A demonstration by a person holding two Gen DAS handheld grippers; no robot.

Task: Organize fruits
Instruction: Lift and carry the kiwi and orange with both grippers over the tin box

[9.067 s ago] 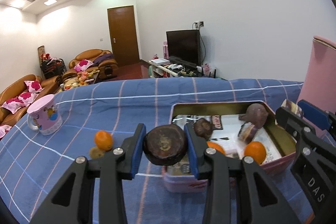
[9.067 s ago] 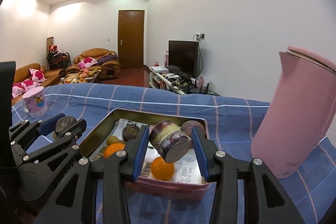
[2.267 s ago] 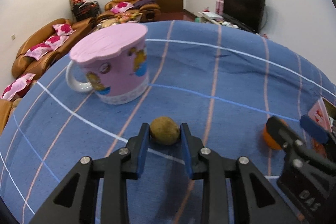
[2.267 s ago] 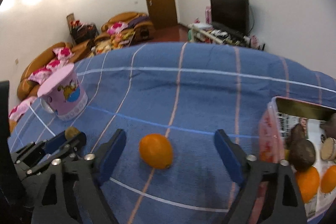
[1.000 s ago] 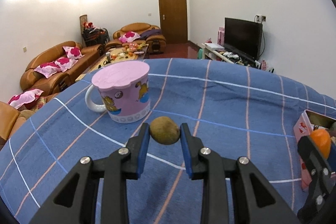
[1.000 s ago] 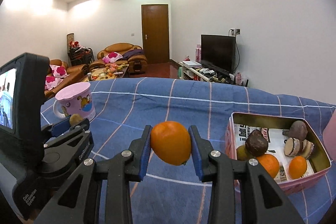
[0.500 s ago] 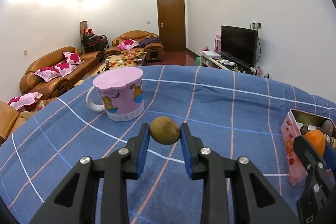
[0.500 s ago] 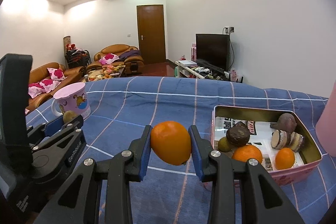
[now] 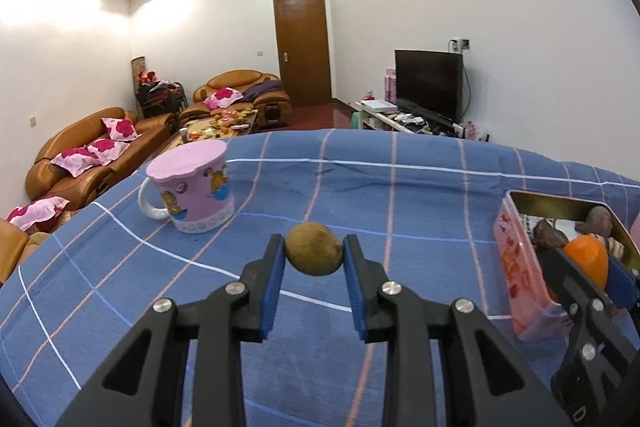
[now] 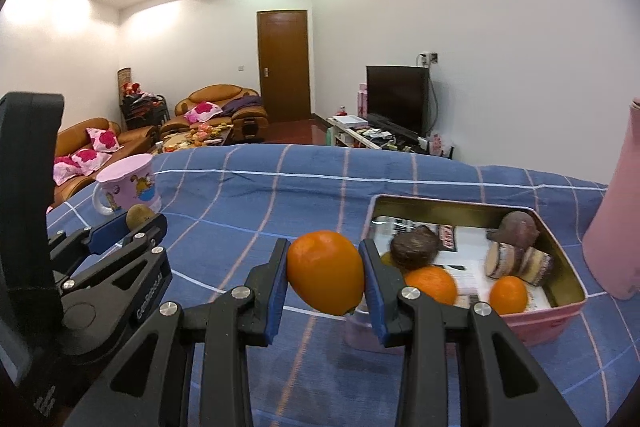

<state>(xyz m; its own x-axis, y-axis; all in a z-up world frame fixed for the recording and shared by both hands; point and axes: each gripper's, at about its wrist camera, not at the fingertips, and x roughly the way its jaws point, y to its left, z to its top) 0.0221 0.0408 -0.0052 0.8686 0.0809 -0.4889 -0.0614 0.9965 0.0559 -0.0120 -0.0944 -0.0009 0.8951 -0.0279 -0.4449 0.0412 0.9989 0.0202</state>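
Only the right wrist view shows the whole pink tin (image 10: 560, 311) with its oranges and dark fruits beside a tall pink jug (image 10: 616, 219). The left hand-held gripper (image 9: 314, 255), tilted slightly downward, clasps a brown fruit (image 9: 314, 249) above the blue checked cloth (image 9: 360, 187) near the pink mug (image 9: 192, 195). The right hand-held gripper (image 10: 325, 273) clasps an orange (image 10: 325, 273) just left of the tin.

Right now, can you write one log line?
left tongs: gripping brown fruit | right tongs: gripping orange | tin: holds fruit
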